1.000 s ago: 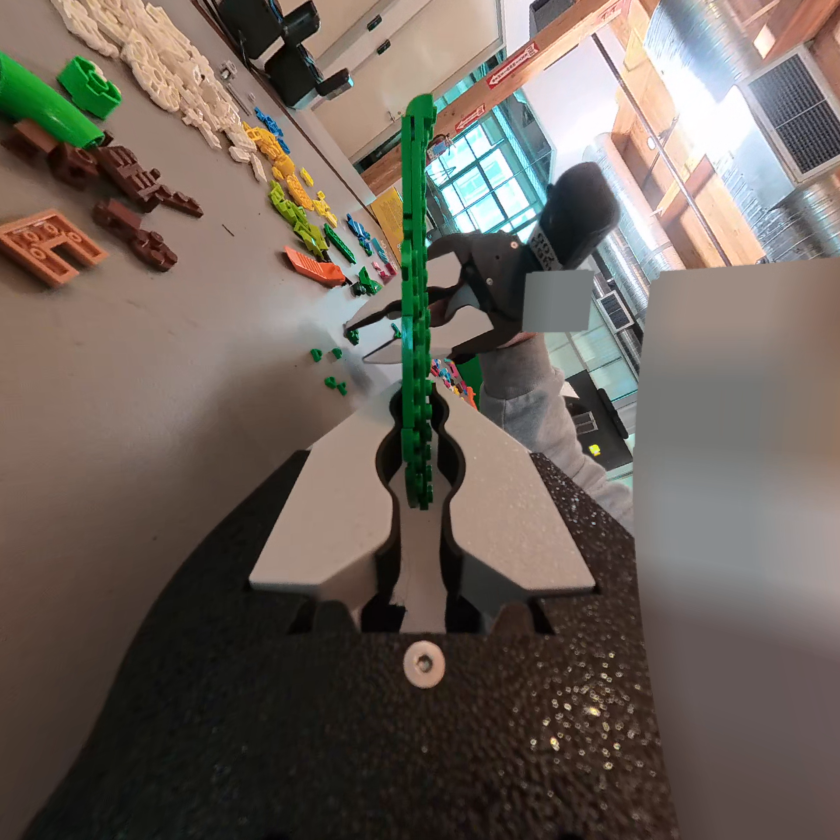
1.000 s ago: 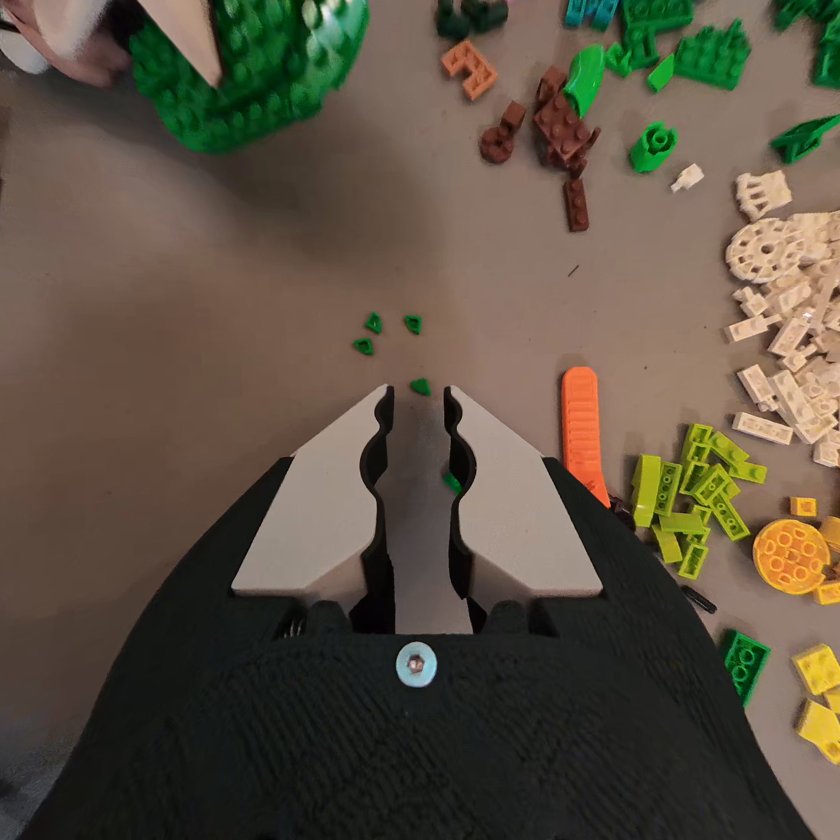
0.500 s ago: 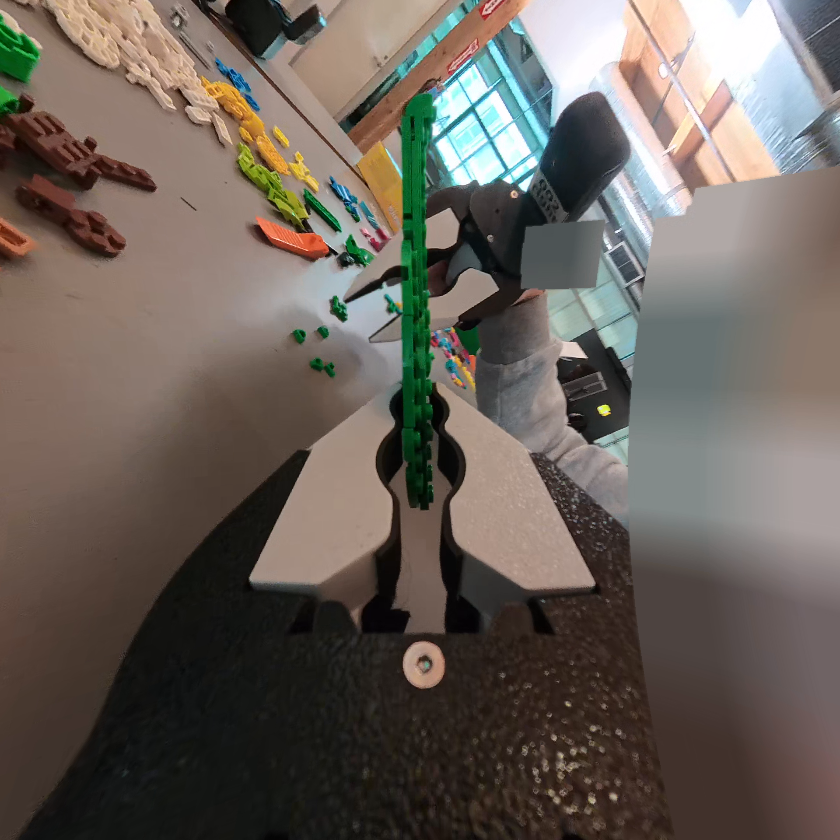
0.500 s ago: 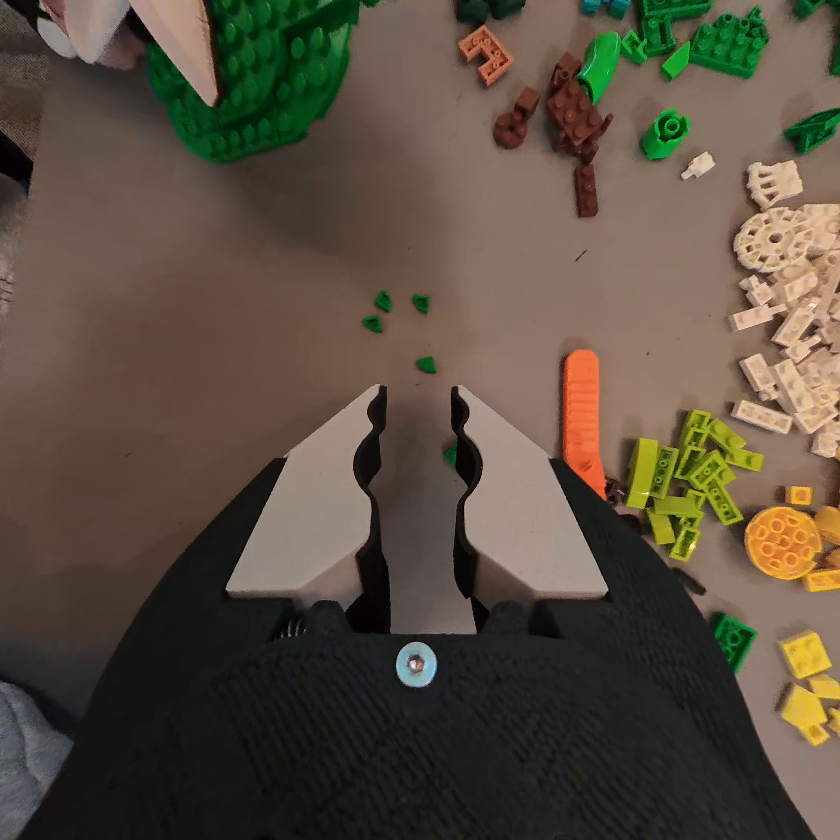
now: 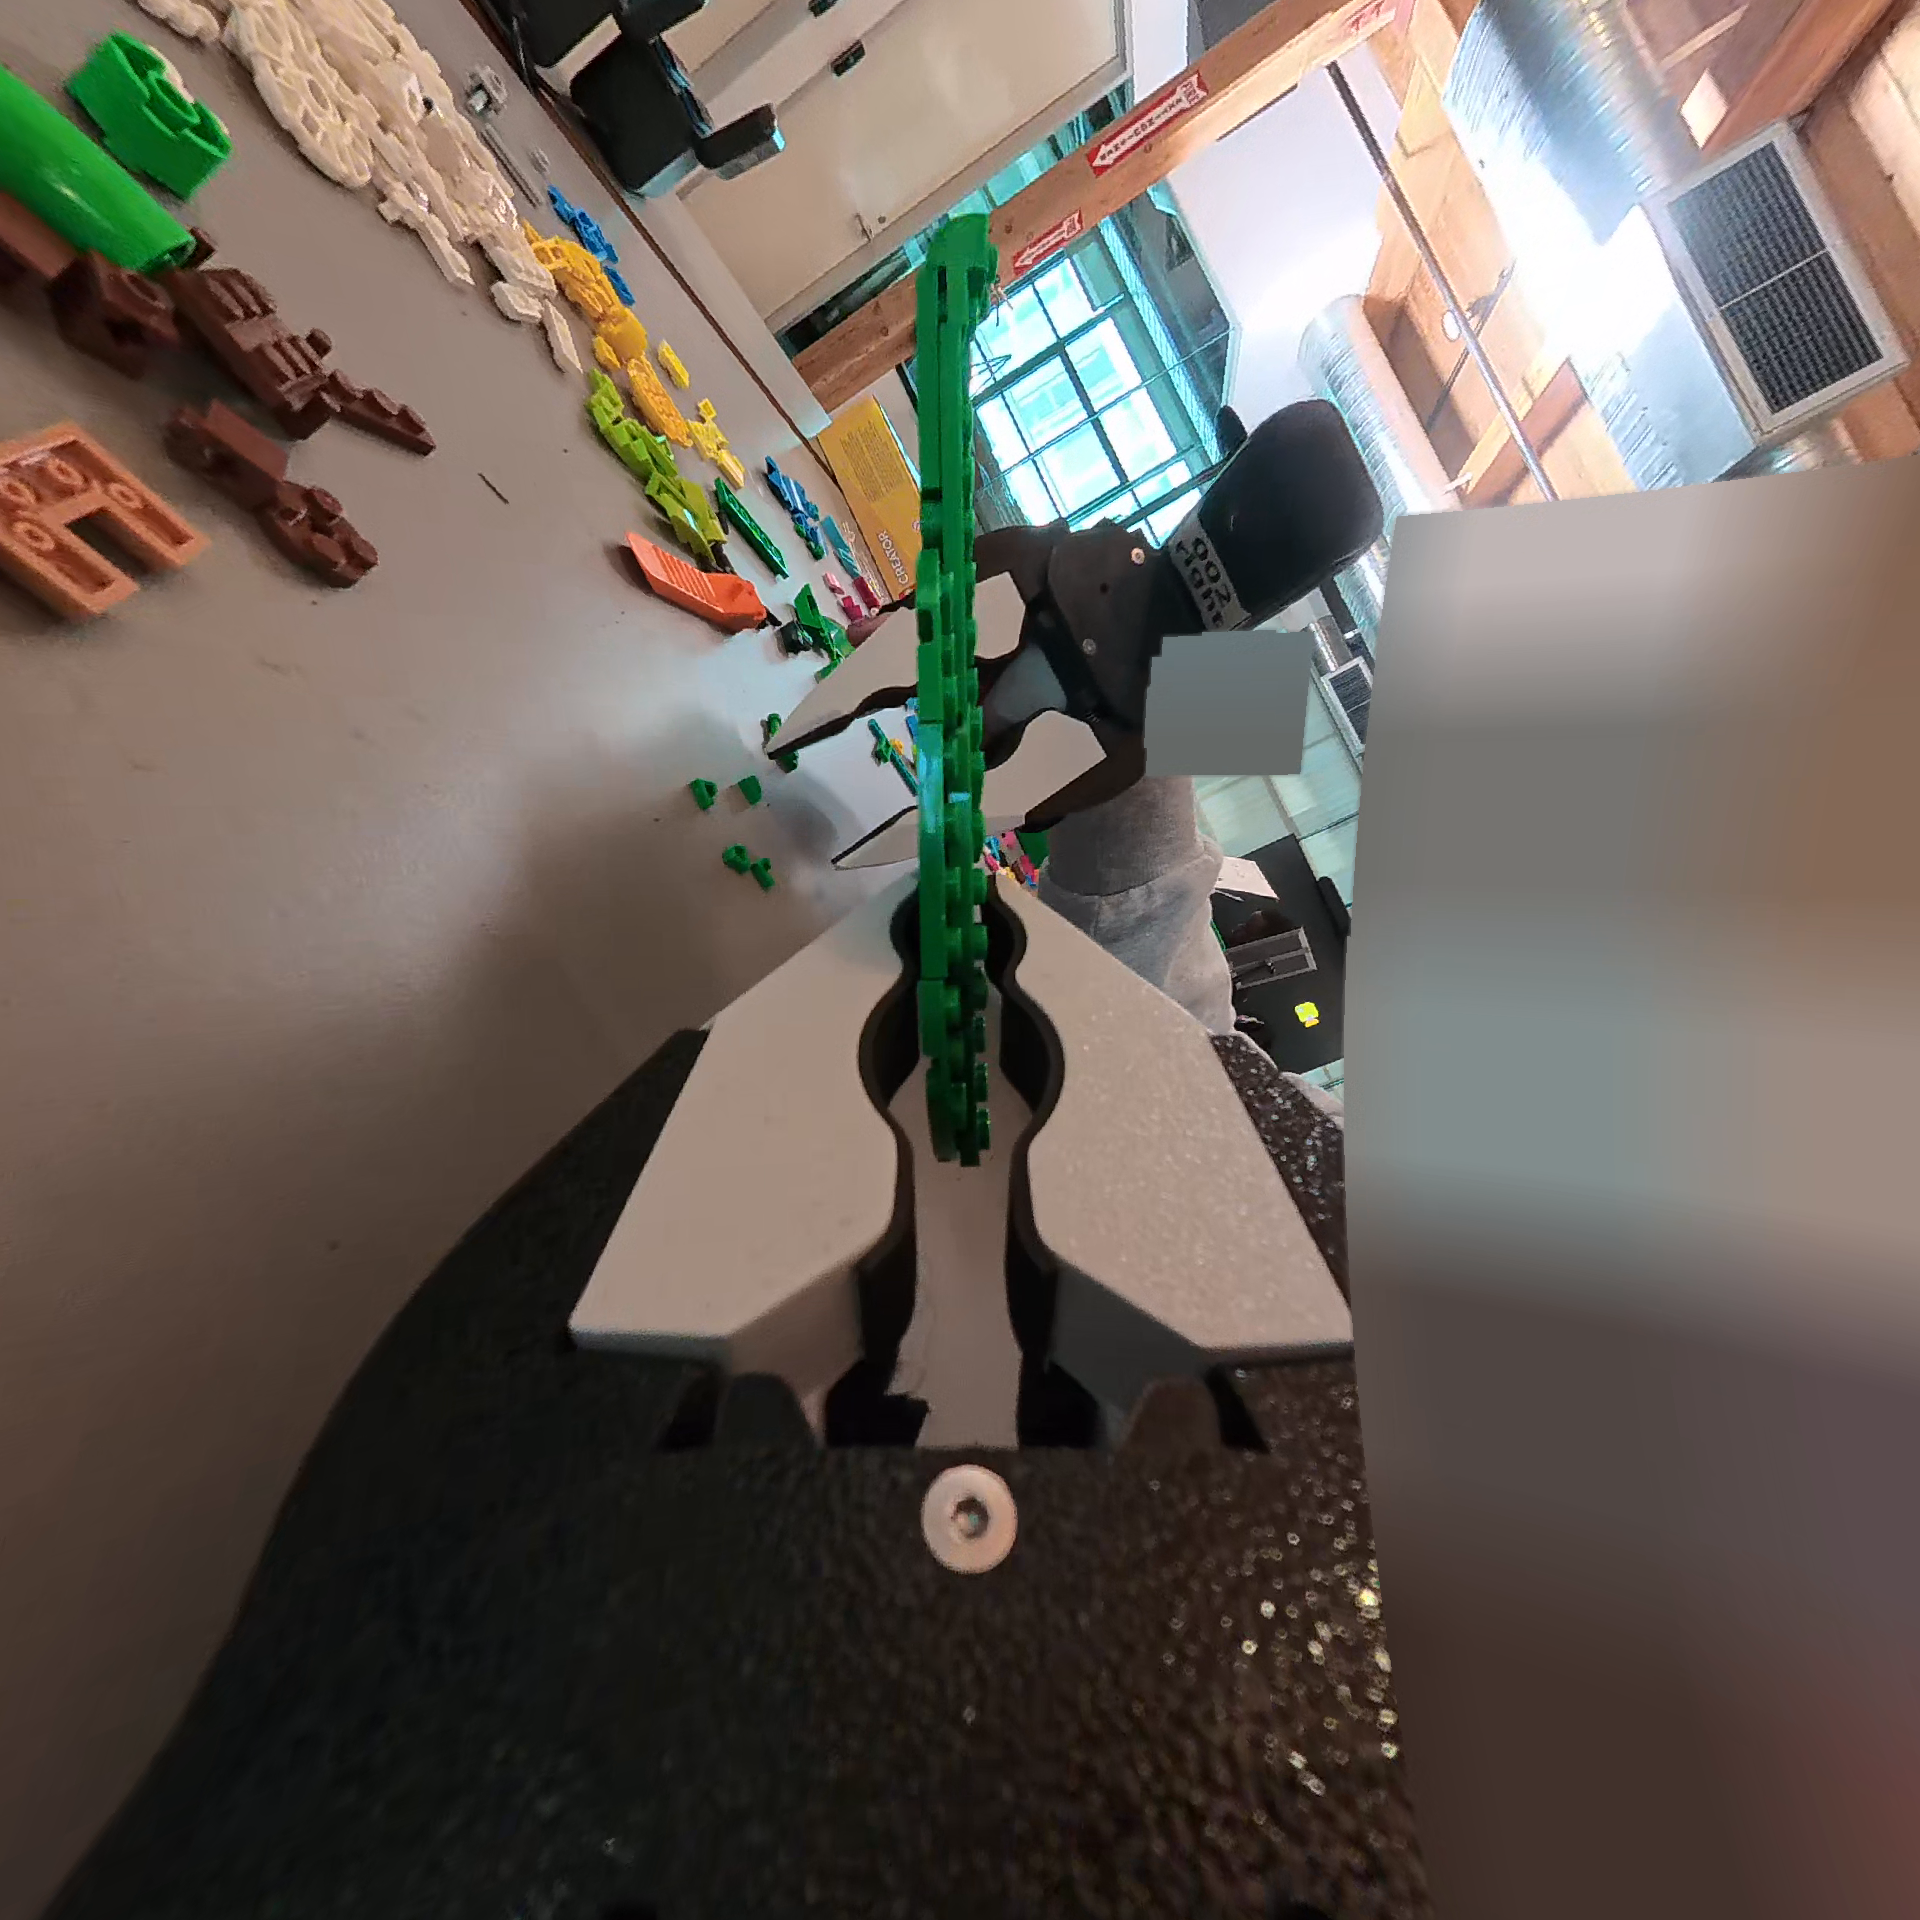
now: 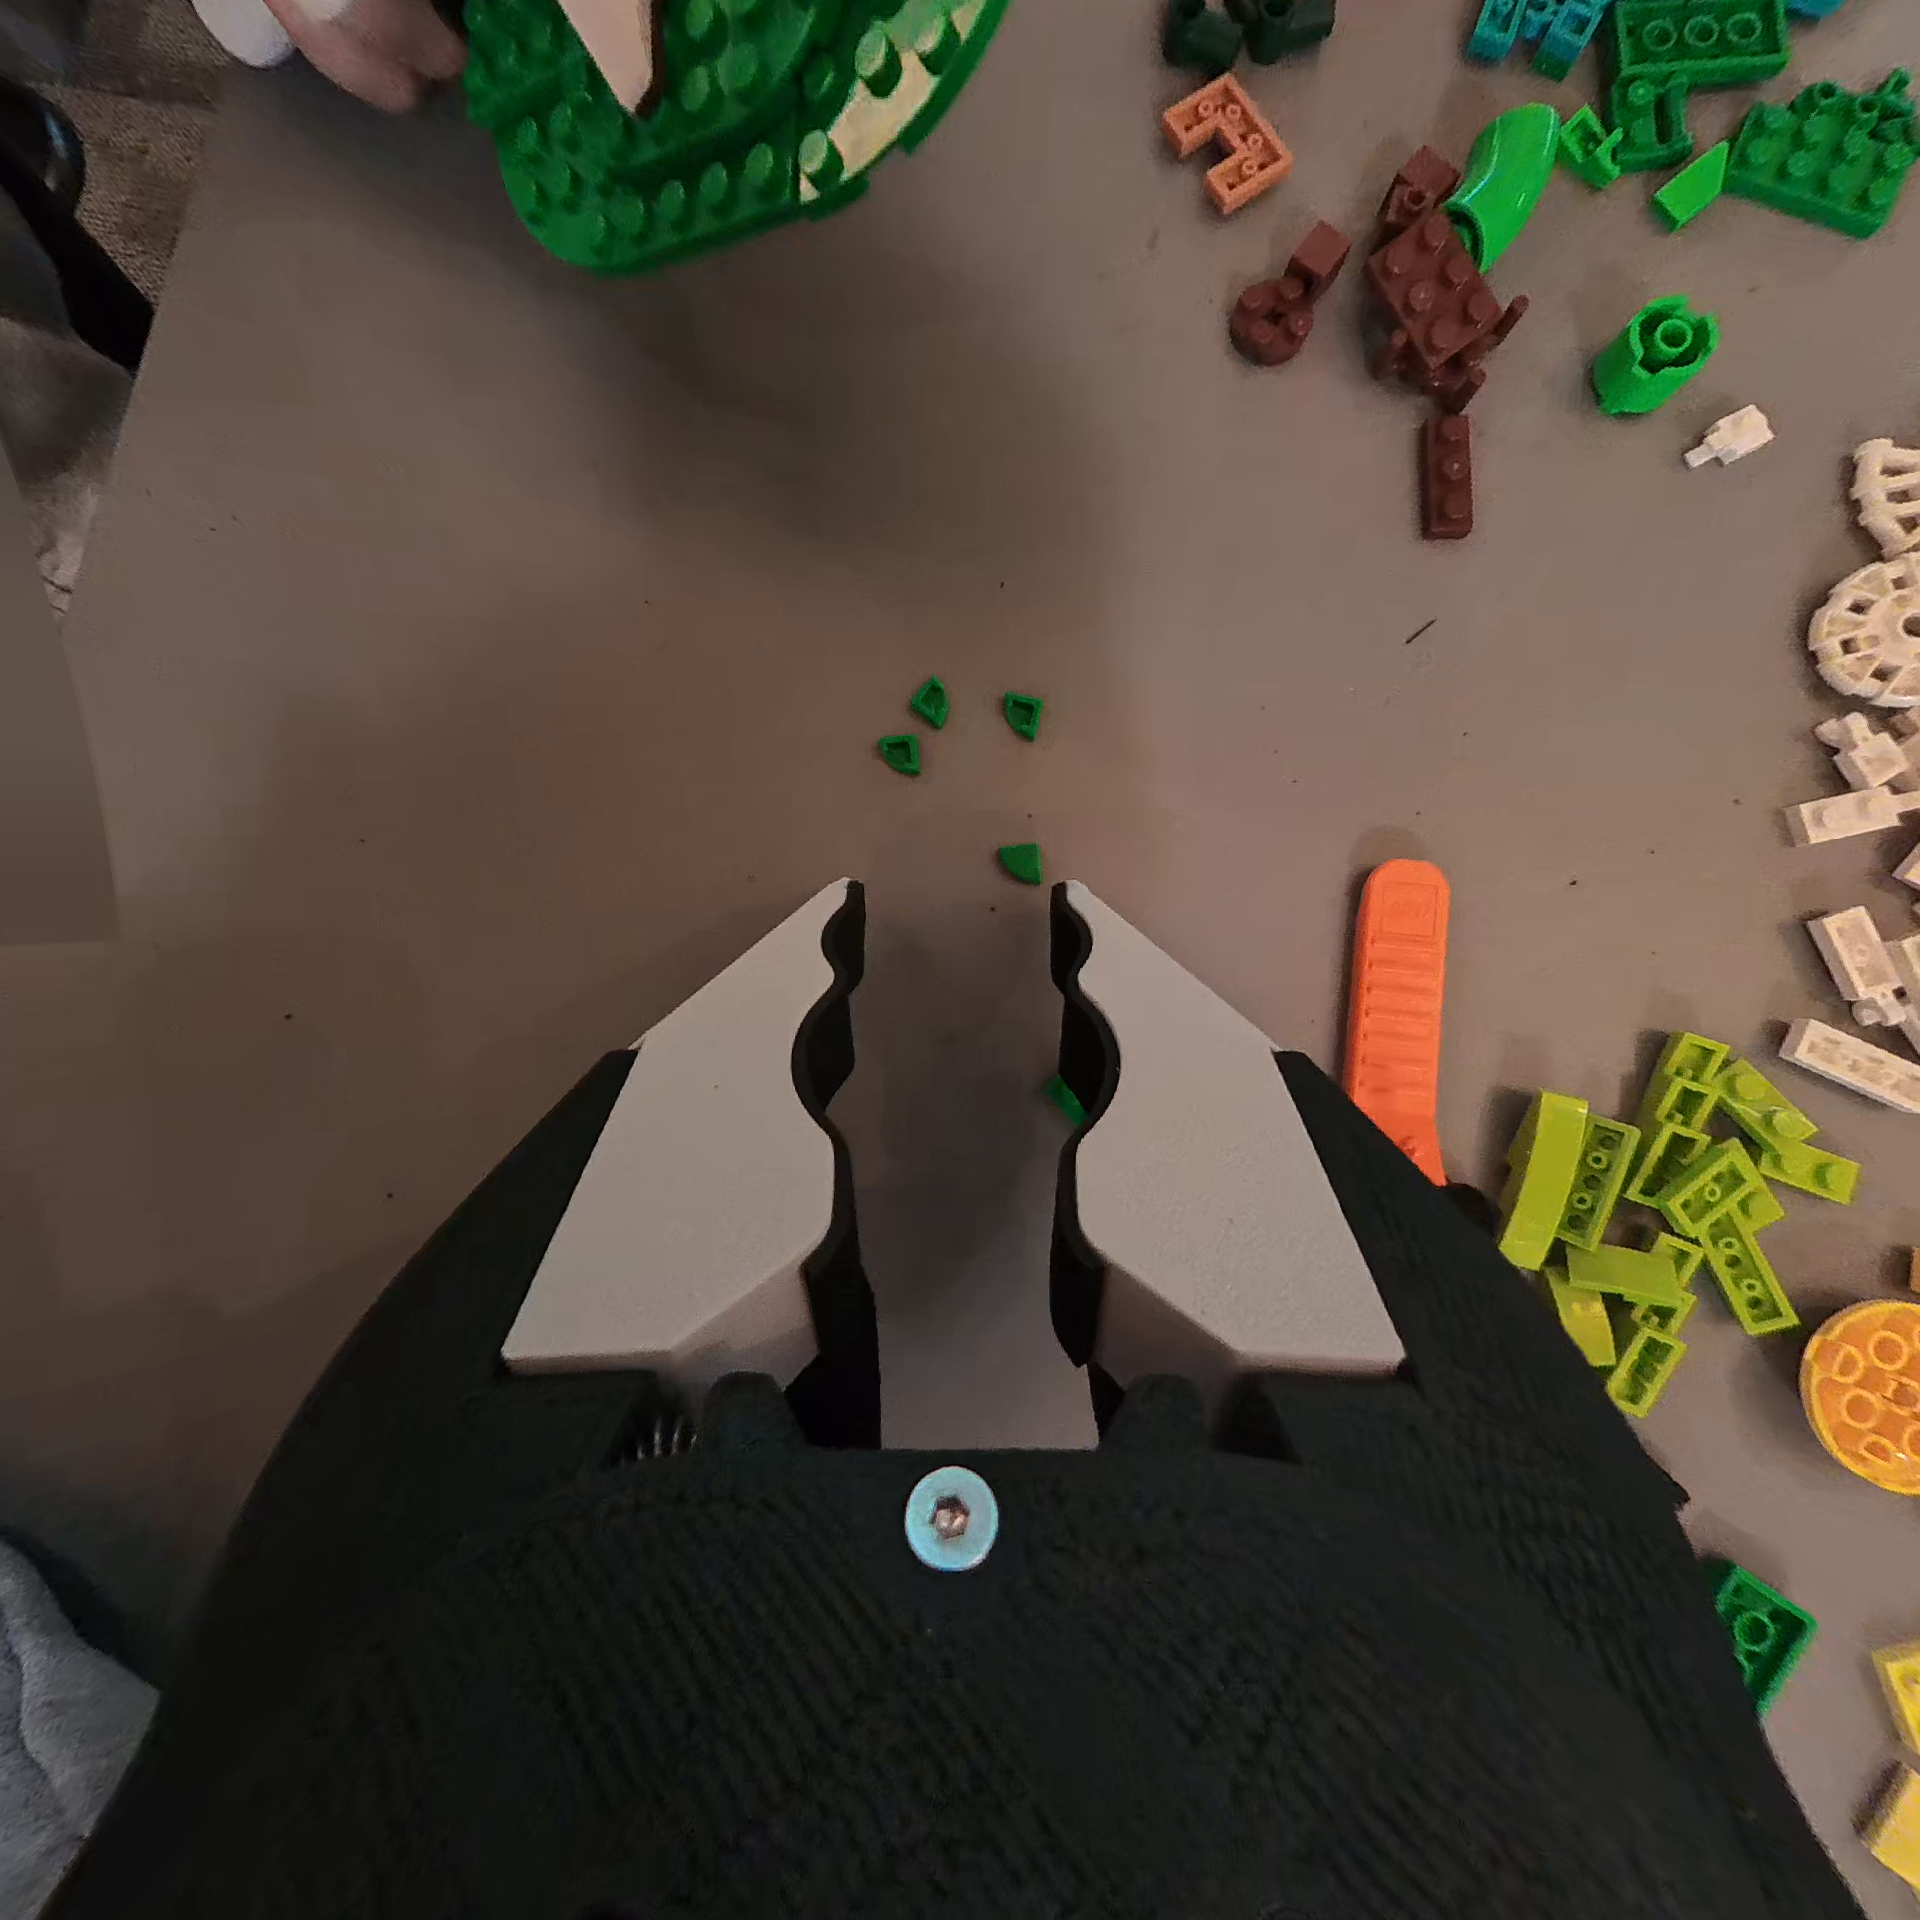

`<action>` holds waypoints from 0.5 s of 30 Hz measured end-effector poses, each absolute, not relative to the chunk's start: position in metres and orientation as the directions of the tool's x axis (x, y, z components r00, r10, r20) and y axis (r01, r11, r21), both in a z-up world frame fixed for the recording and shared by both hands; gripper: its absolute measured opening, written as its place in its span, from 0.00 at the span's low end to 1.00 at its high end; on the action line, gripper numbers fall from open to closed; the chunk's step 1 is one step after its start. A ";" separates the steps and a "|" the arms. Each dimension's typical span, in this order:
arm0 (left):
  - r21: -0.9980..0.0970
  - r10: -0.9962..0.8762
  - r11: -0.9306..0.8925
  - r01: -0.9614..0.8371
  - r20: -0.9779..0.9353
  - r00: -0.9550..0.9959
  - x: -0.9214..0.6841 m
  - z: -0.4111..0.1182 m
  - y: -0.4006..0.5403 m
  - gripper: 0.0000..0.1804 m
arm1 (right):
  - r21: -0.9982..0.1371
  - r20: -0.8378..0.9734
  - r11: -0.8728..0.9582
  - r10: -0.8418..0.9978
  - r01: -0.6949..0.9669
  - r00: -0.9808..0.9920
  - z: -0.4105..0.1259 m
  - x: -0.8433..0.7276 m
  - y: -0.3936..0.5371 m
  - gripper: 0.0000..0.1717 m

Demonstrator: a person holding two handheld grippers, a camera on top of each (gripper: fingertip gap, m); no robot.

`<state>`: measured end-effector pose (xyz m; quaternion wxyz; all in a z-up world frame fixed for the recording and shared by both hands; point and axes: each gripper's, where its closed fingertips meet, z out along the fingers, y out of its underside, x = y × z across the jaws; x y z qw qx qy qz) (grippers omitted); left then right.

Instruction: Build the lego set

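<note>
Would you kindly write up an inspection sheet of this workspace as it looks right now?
Surface: grey matte tabletop.
Job's things: green studded brick plate, edge-on.
Clutter: four small green wedge pieces ahead of right fingertips; orange ridged separator tool; brown bricks; white pieces; lime bricks.
Grippers: left gripper clamps the plate; right gripper open, holding nothing.
Cables: nothing seen.
Surroundings: windows, wooden beams, ducting.

A grey tabletop (image 6: pixel 520 623) lies under the tool. Ahead of it stand wooden beams (image 5: pixel 1039 239) and a gridded window (image 5: pixel 1081 416) — bright daylight comes through. Up to the right hang silver ducts (image 5: pixel 1538 114) and a louvred vent (image 5: pixel 1787 281) — near a white wall (image 5: pixel 1278 197).
</note>
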<state>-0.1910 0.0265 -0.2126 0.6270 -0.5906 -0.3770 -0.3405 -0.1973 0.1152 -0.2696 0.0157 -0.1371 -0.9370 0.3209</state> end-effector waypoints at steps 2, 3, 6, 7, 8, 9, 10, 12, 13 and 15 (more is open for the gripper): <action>-0.483 0.012 0.061 0.874 0.876 0.483 -0.190 -0.213 0.027 0.03 | -0.597 -0.075 0.759 0.270 0.260 -0.960 -0.272 -0.196 0.115 0.20; -0.482 0.009 0.055 0.875 0.876 0.482 -0.189 -0.213 0.028 0.03 | -0.595 -0.081 0.760 0.269 0.263 -0.960 -0.273 -0.196 0.115 0.20; -0.483 0.009 0.053 0.874 0.876 0.483 -0.188 -0.213 0.028 0.03 | -0.602 -0.059 0.759 0.269 0.250 -0.961 -0.276 -0.201 0.113 0.20; -0.482 0.008 0.052 0.875 0.876 0.482 -0.188 -0.213 0.028 0.03 | -0.603 -0.060 0.758 0.268 0.249 -0.961 -0.276 -0.201 0.112 0.20; -0.481 0.007 0.053 0.875 0.877 0.481 -0.188 -0.213 0.028 0.03 | -0.605 -0.064 0.756 0.268 0.251 -0.961 -0.276 -0.201 0.111 0.20; -0.479 0.006 0.054 0.876 0.877 0.480 -0.189 -0.213 0.028 0.03 | -0.603 -0.071 0.756 0.266 0.254 -0.961 -0.276 -0.200 0.111 0.20; -0.478 0.005 0.055 0.877 0.878 0.478 -0.189 -0.213 0.027 0.03 | -0.603 -0.076 0.756 0.264 0.256 -0.961 -0.276 -0.199 0.111 0.20; -0.476 0.004 0.056 0.878 0.879 0.476 -0.189 -0.213 0.027 0.03 | -0.596 -0.100 0.757 0.258 0.266 -0.961 -0.276 -0.195 0.110 0.19; -0.476 0.005 0.056 0.878 0.879 0.476 -0.189 -0.213 0.027 0.03 | -0.592 -0.115 0.759 0.253 0.270 -0.961 -0.275 -0.191 0.110 0.19; -0.476 0.004 0.055 0.878 0.879 0.476 -0.189 -0.213 0.027 0.03 | -0.594 -0.135 0.758 0.237 0.270 -0.962 -0.273 -0.187 0.107 0.19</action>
